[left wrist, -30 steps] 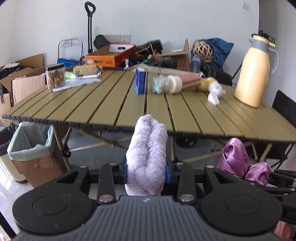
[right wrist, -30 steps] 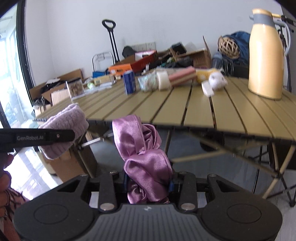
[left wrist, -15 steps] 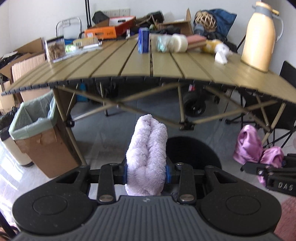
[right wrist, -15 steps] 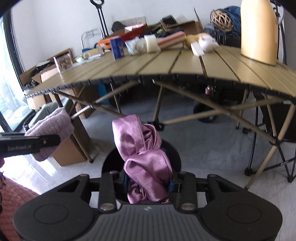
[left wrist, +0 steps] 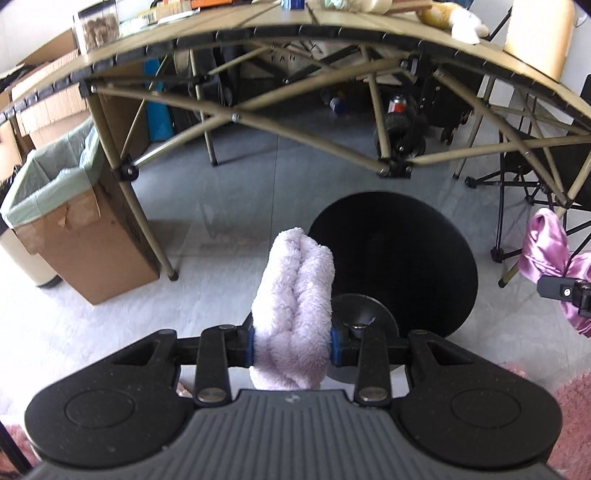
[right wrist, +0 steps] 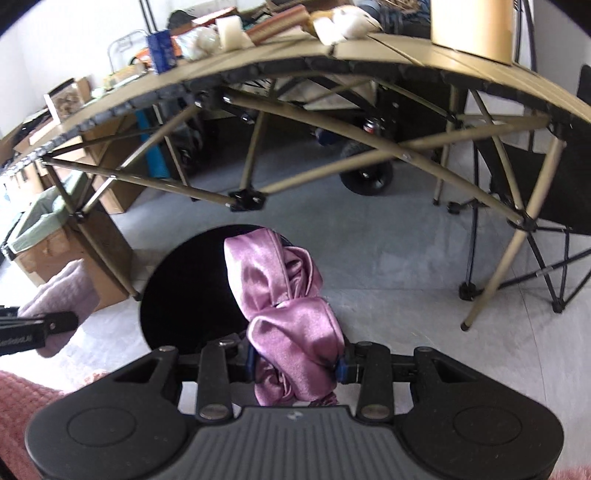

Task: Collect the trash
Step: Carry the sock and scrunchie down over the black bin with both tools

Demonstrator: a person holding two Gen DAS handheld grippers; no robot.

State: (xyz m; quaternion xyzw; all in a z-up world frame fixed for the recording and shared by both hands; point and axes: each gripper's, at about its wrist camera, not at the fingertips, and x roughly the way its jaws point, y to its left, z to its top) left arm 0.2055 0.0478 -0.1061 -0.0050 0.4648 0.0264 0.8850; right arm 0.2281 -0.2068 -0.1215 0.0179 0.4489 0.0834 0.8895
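Left gripper (left wrist: 291,341): our jaws are clamped on a lilac fleece bundle (left wrist: 295,314), which stands upright out of them, low over the floor.
Right gripper (right wrist: 295,363): jaws pinched on a crumpled purple satin cloth (right wrist: 288,314).
Black round bin (left wrist: 399,266): on the floor just ahead of both grippers, under the counter (left wrist: 332,29) edge; its mouth looks dark and open (we cannot see inside).
Lined cardboard box (left wrist: 70,229): left, beside a counter leg.
Risk, drop: released too early, the fleece could catch the bin rim and spill onto the floor.
Risk, cling: the satin may snag on a pad and hang.
Risk, crowding: both grippers sit near; we could knock them together over the bin.
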